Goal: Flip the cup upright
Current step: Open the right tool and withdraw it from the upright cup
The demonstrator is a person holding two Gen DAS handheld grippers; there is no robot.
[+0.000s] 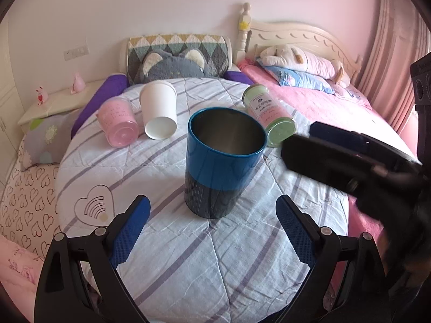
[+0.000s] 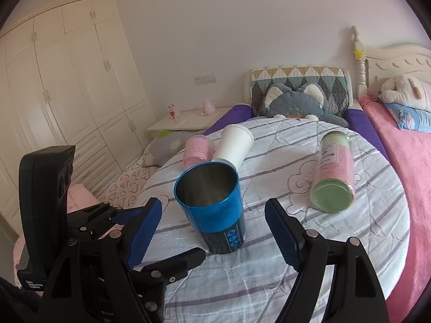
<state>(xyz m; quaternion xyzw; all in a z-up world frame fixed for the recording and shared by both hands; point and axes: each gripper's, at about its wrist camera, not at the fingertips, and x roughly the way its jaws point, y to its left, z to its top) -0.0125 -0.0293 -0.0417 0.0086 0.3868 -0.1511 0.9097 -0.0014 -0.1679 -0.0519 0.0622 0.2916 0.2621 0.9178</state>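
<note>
My left tongs (image 1: 212, 231) & right tongs (image 2: 212, 231) both released; blue cup (image 1: 222, 161) upright on soft bed quilt (image 1: 188, 269), any nudge could tip it.

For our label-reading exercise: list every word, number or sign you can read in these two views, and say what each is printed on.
"Data Acquisition System": small white print on the left gripper housing; tiny, so my reading is unsure.
Label on the lying green-lidded jar: printed characters, too small to read.
Pink cup: faint print, unreadable.
Blue cup: pattern marks only, no words.
White cup: none.
</note>
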